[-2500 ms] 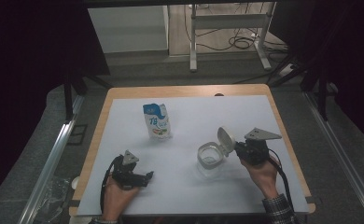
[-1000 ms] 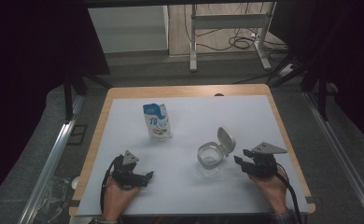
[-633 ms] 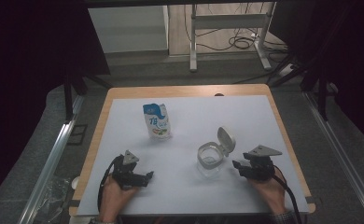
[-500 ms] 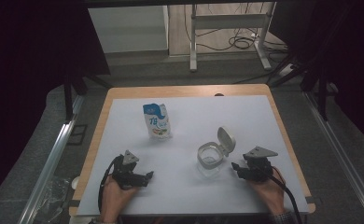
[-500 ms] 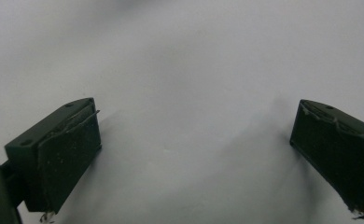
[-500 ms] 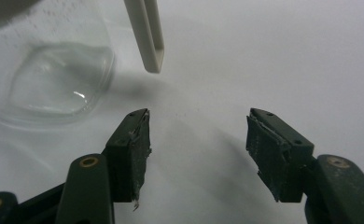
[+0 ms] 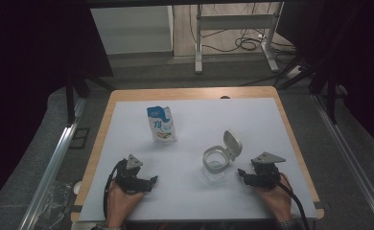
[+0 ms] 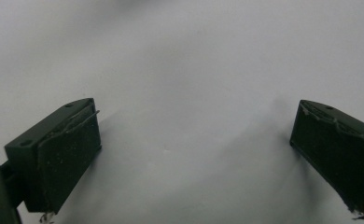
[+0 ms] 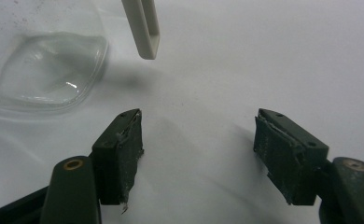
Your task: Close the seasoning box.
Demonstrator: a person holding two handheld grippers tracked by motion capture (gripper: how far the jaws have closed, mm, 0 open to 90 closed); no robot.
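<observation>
A clear round container (image 7: 216,164) stands right of the table's middle, its white hinged lid (image 7: 232,143) tipped up and open. My right gripper (image 7: 242,174) rests on the white sheet just right of it, pointing left at it. In the right gripper view the container (image 9: 45,70) and lid (image 9: 143,28) lie ahead to the left; the right gripper (image 9: 199,119) is open, its jaws have just been opening, and nothing is between them. My left gripper (image 7: 151,181) lies near the front left, open over bare sheet (image 8: 196,105). A blue and white pouch (image 7: 162,124) stands upright farther back.
The white sheet (image 7: 199,120) covers most of a wooden table (image 7: 185,92). Metal rails run along both sides of the table. Desk legs and cables sit on the floor beyond the far edge.
The right gripper has left the lid and drawn back toward the front edge, and its jaws stand wider apart. The lid stays tipped up. The left gripper has kept still.
</observation>
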